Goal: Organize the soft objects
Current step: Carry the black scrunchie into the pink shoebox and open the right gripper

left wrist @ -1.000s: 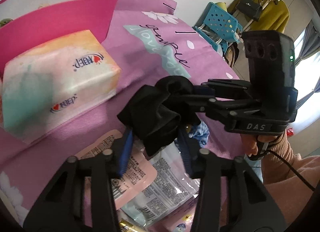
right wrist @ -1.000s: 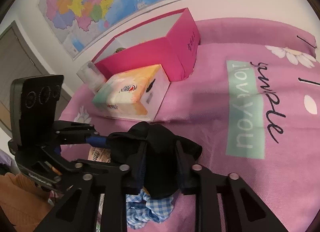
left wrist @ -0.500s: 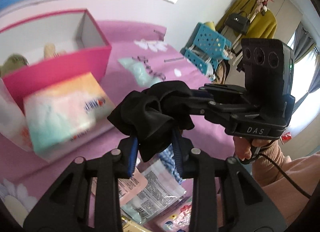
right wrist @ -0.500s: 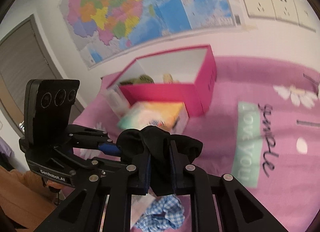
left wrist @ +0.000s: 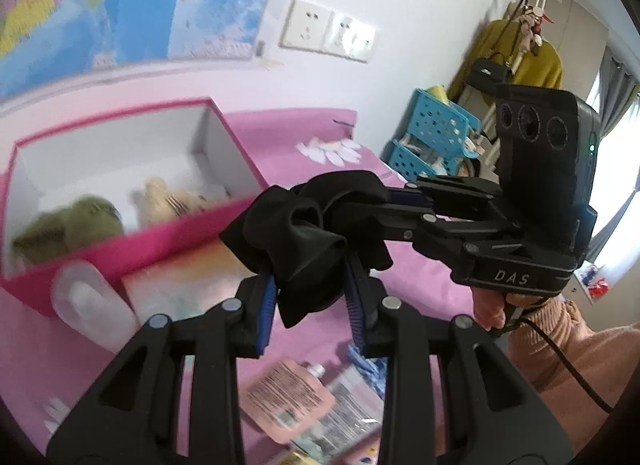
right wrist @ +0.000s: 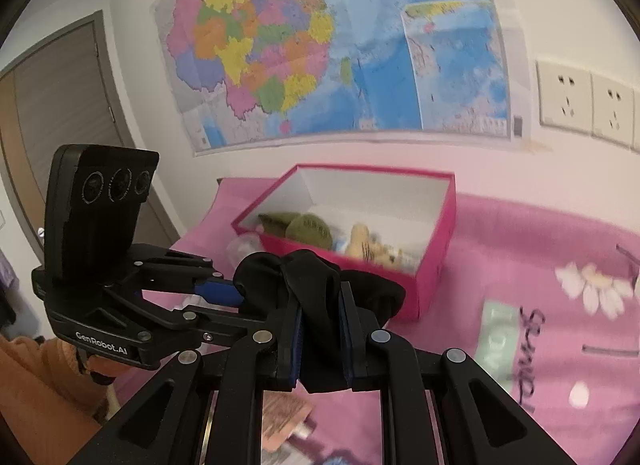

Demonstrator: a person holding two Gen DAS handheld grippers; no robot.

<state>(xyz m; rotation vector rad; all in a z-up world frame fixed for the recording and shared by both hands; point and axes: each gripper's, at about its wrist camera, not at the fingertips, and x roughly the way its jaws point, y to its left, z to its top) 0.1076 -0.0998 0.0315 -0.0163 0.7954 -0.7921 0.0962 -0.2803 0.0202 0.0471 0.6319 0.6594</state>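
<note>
A crumpled black scrunchie (left wrist: pixel 308 241) hangs in the air between both grippers, above the pink tablecloth. My left gripper (left wrist: pixel 310 299) is shut on its lower part, blue pads pressing the fabric from both sides. My right gripper (left wrist: pixel 386 205) reaches in from the right and is shut on the upper end. In the right wrist view the scrunchie (right wrist: pixel 316 277) bulges over my right gripper (right wrist: pixel 320 327), and the left gripper (right wrist: pixel 240 293) clamps its left end. Behind stands an open pink box (left wrist: pixel 192 221) holding a green plush (left wrist: pixel 76 221) and a tan plush (left wrist: pixel 164 201).
Before the box lie a blurred tissue pack (left wrist: pixel 172 289) and a clear plastic piece (left wrist: pixel 88 301). Sachets (left wrist: pixel 288 393) and a blue checked scrunchie (left wrist: pixel 368 365) lie under the grippers. A blue basket rack (left wrist: pixel 436 137) stands beyond the table edge. A hand (left wrist: pixel 492 305) holds the right gripper.
Both grippers have risen together with the black scrunchie, lifting it off the table. The views have tilted up to show the box's inside and the wall map.
</note>
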